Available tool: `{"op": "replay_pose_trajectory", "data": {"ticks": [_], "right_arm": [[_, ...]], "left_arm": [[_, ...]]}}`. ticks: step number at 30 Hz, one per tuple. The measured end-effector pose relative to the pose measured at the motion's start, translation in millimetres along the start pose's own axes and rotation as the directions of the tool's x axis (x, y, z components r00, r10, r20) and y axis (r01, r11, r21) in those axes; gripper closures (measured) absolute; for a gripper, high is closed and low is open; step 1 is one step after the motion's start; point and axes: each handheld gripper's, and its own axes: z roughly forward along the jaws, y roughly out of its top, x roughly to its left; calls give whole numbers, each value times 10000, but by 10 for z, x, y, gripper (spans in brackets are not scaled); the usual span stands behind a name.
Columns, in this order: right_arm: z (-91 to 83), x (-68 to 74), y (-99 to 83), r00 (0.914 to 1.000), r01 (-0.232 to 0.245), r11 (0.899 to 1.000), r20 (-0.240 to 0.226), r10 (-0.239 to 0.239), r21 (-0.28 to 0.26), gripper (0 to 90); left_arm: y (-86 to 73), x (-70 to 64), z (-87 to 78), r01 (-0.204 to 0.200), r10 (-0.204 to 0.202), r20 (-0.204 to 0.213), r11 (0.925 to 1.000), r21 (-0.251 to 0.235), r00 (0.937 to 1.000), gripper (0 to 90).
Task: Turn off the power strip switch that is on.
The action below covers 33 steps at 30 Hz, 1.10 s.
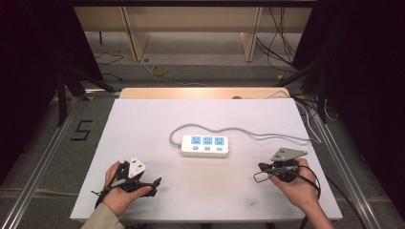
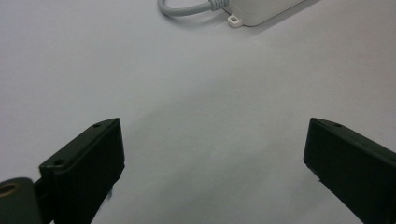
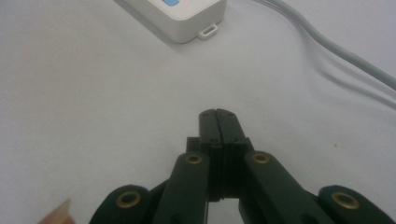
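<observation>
A white power strip (image 1: 205, 145) with three blue socket faces lies flat in the middle of the white table (image 1: 143, 119). Its grey cable (image 1: 267, 133) loops off its left end and runs away to the right. My left gripper (image 1: 155, 187) rests near the front left edge in a hand, with its jaws wide apart and only bare table between them (image 2: 212, 154). The strip's corner (image 2: 261, 9) lies far ahead of it. My right gripper (image 1: 263, 168) sits at the front right with its jaws pressed together (image 3: 217, 114) and nothing in them. The strip's end (image 3: 182, 14) lies ahead of it.
In the right gripper view the cable (image 3: 336, 49) crosses the table's right side. Beyond the table's far edge stand wooden furniture legs (image 1: 138, 38) and loose floor cables (image 1: 282, 43). Metal rails (image 1: 47, 148) flank the table. A "5" (image 1: 82, 130) is marked on the floor at the left.
</observation>
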Motion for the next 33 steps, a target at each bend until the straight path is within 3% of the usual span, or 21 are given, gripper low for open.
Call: {"op": "replay_pose_trajectory", "data": {"ticks": [33], "right_arm": [[96, 8, 170, 10000, -9, 9999, -29, 9, 143, 900]], "left_arm": [[7, -24, 29, -192, 191, 55, 9998, 78, 9998, 54]]}}
